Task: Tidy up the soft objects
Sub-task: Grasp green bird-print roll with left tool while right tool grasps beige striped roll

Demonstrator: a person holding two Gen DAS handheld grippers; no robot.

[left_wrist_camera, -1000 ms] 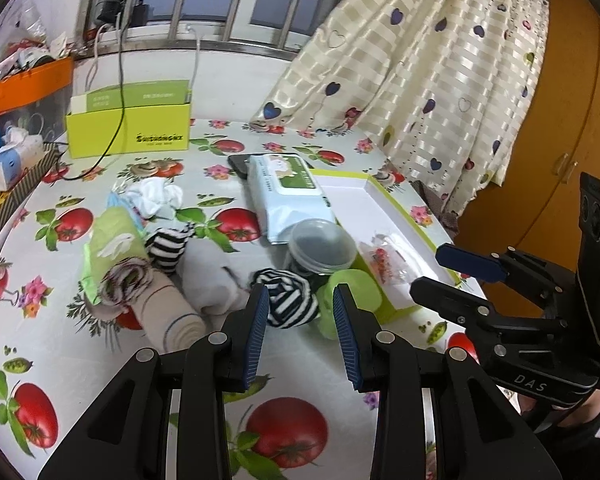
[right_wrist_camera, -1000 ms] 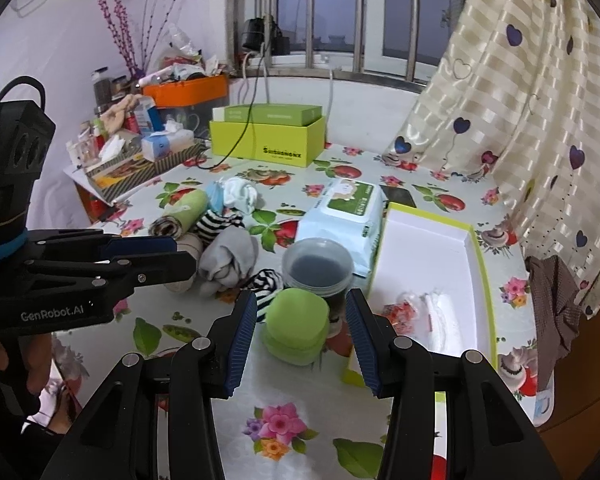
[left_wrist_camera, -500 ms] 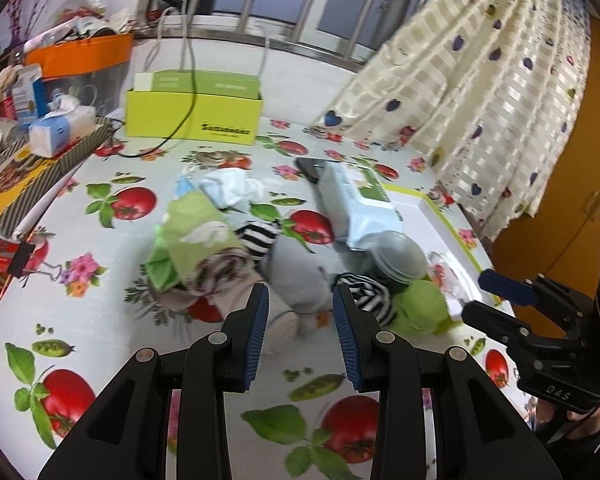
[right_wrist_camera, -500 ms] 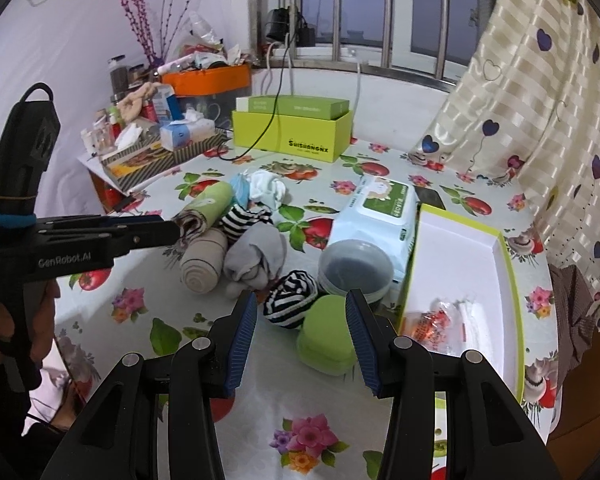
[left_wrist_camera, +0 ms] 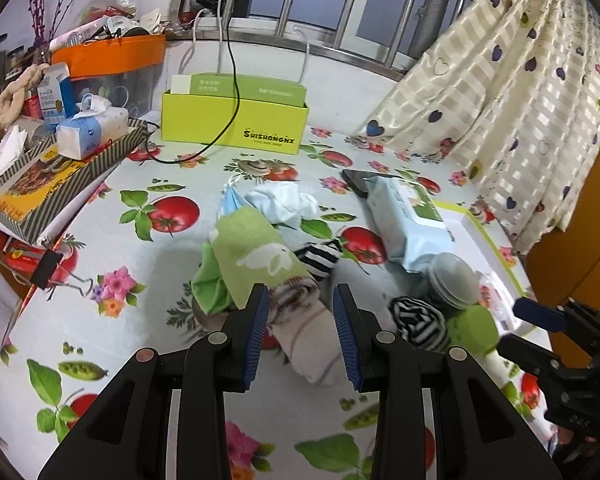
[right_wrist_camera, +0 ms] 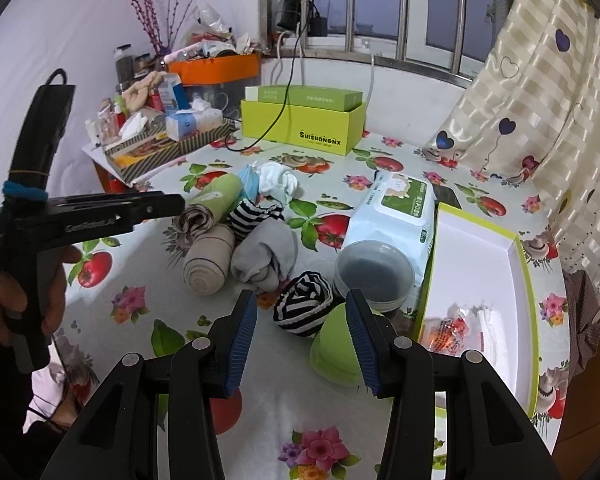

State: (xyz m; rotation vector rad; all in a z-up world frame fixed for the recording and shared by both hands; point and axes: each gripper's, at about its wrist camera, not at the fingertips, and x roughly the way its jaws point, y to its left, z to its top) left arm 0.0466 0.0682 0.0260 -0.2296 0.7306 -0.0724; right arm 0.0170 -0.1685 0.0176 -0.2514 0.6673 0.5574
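Soft things lie heaped mid-table: a green roll (left_wrist_camera: 260,256), a beige rolled sock (left_wrist_camera: 312,344), a grey sock bundle (right_wrist_camera: 266,256), a striped sock ball (right_wrist_camera: 304,306), a second striped sock (left_wrist_camera: 320,256) and a white sock (left_wrist_camera: 284,200). My left gripper (left_wrist_camera: 302,334) hovers open over the beige roll, which shows between its blue pads untouched. In the right wrist view the left gripper (right_wrist_camera: 156,206) hangs above the green roll (right_wrist_camera: 216,196). My right gripper (right_wrist_camera: 302,340) is open just short of the striped ball, with nothing held.
A white tray with a lime rim (right_wrist_camera: 476,264) lies at the right, holding a small packet. Beside it are a wet-wipes pack (right_wrist_camera: 396,216), a lidded jar (right_wrist_camera: 374,276) and a green round piece (right_wrist_camera: 336,352). A lime box (right_wrist_camera: 300,128) and cluttered trays stand behind.
My left gripper has swung left, from the striped ball to over the beige roll. The right gripper has drifted left, from the green round piece to the striped ball. Both stayed open.
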